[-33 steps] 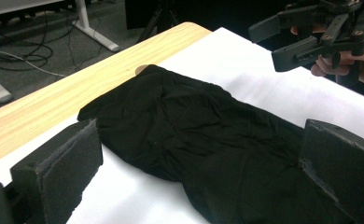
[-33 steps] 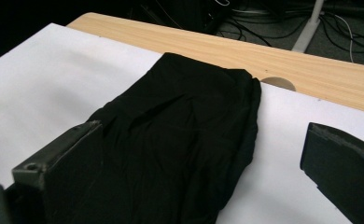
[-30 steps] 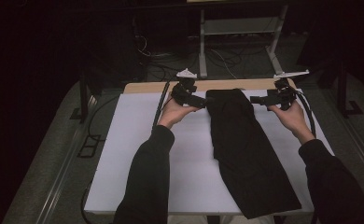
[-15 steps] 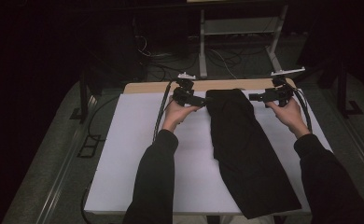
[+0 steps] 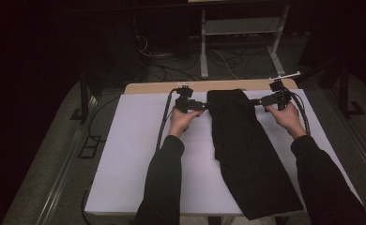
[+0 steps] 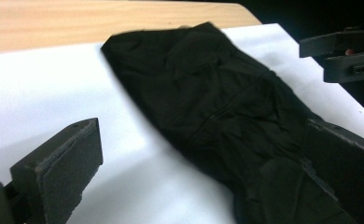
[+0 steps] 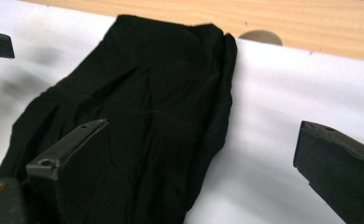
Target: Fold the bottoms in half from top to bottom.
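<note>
I have a black garment [image 5: 244, 150] laid out on the white sheet [image 5: 139, 159] that covers the desk [image 5: 162, 87]. I take the garment as my landmark. It looks like folded trousers or something similar, though I can't be sure of the kind. Its long axis runs from a narrow top end near the far wooden strip of the desk down toward my side, slanting to my right as it comes and widening at the near end, which reaches the front edge of the sheet.

My left claw [image 5: 202, 106] sits just beside the garment's top left edge, pointing inward at it. In the left gripper view its jaws stand wide apart, one over bare sheet and the other over or against the dark cloth, with nothing pinched between them. My right claw [image 5: 257, 101] mirrors it at the garment's top right edge, also pointing inward. The right gripper view shows it just as wide: one jaw over the fabric, the other over white sheet on the garment's far side.

So each claw straddles a side edge of the top end, the cloth lying inward from both, and neither hand is clearly nearer than the other. I judge the next move to be closing both on those two top corners. What matters is that each jaw pair gets the hem between its pads rather than sliding over it; I can't tell how many layers lie at that edge.
</note>
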A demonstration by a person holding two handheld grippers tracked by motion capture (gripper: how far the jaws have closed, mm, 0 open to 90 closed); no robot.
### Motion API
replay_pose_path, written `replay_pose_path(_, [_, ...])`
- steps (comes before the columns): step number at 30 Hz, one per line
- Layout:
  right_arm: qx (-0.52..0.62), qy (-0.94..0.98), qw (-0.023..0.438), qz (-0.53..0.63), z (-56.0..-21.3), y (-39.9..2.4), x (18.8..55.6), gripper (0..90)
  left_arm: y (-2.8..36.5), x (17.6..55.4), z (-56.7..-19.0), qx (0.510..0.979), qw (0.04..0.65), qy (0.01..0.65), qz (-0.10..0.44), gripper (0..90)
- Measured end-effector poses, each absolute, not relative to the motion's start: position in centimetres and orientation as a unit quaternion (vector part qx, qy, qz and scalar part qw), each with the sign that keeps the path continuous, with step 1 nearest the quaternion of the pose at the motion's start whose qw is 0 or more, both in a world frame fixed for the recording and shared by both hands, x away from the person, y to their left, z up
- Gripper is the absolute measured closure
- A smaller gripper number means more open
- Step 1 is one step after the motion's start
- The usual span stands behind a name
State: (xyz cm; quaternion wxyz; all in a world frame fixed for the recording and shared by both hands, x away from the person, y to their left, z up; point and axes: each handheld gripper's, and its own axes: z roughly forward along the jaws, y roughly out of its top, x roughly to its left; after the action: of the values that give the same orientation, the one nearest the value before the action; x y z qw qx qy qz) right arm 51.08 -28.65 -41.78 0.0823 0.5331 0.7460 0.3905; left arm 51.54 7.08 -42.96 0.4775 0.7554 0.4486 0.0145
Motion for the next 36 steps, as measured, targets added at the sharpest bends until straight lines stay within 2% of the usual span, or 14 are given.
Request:
replay_pose_path(10, [0.561, 0.733, 0.049, 0.382, -43.3, -28.9, 51.7, 4.2, 5.5, 51.6, -44.9, 0.754, 0.47, 0.458, -0.007, 0.0])
replay_pose_path(17, [0.567, 0.73, 0.025, 0.381, -44.2, -28.8, 52.0, 9.9, 4.3, 51.4, -45.7, 0.755, 0.469, 0.457, -0.022, 0.3])
replay_pose_path(27, [0.56, 0.74, 0.018, 0.373, -45.1, -27.2, 52.2, 14.2, 3.1, 50.9, -45.8, 0.74, 0.487, 0.463, -0.038, 10.3])
replay_pose_path(32, [0.557, 0.741, 0.025, 0.375, -45.0, -26.9, 52.3, 25.2, 3.0, 51.0, -46.0, 0.733, 0.483, 0.478, -0.036, 16.6])
replay_pose_path(36, [0.557, 0.741, 0.028, 0.375, -45.1, -26.8, 52.2, 36.2, 3.0, 51.0, -46.2, 0.731, 0.473, 0.491, -0.037, 28.8])
